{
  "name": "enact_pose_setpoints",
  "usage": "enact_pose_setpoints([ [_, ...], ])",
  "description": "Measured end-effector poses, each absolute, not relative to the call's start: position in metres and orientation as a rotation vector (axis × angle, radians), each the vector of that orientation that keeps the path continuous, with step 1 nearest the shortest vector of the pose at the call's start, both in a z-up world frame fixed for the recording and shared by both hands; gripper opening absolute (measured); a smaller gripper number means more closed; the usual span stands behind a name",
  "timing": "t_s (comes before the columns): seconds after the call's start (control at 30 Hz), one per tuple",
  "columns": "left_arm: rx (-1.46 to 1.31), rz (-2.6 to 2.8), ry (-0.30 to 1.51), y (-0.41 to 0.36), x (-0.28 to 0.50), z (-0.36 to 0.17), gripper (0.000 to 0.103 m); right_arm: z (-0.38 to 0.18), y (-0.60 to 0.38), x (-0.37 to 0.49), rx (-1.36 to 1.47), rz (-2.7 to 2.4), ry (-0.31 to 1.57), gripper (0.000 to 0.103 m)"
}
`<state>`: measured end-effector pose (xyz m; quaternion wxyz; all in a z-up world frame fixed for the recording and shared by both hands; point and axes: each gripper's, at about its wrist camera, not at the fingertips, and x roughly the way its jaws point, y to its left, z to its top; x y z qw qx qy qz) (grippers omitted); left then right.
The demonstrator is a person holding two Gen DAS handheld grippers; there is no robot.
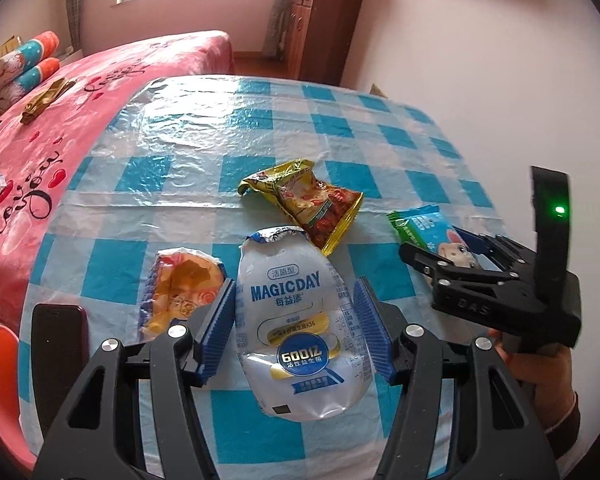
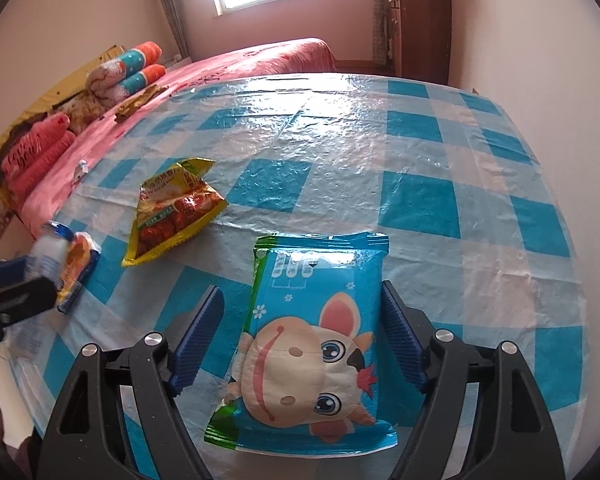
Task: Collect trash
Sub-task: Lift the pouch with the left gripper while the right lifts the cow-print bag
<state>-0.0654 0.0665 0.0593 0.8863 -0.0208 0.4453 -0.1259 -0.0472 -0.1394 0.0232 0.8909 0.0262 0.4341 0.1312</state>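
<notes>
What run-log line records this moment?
left jaws: shut on white pouch | right jaws: open around blue packet | untouched: yellow wrapper

Pink bed [image 1: 100, 76], wooden cabinet [image 1: 320, 20], perhaps phone [image 1: 58, 344].

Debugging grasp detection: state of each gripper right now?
Left gripper: closed on the white MAGICDAY pouch.
Right gripper: open, blue cartoon packet between its pads, not gripped.

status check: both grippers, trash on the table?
Left gripper shut on white pouch. Right gripper open, straddling blue packet. Yellow wrapper, orange wrapper loose on table.
</notes>
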Motion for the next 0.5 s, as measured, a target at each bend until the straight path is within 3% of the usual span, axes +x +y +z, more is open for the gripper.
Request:
enact_pose_setpoints([
  [0.23, -0.067, -0.295, 0.901, 0.088, -0.075, 0.06, 0.06, 0.022, -0.132, -0.047, -0.027, 0.193, 0.904, 0.064],
  [0.4, -0.077, -0.312, 0.892, 0.098, -0.083, 0.057, 0.06, 0.022, -0.131, -0.048, -0.045, 0.179, 0.903, 0.062],
  [0.5, -0.089, -0.324, 0.889, 0.105, -0.085, 0.056, 0.06, 0.023, -0.13, -0.049, -0.054, 0.182, 0.897, 0.055],
])
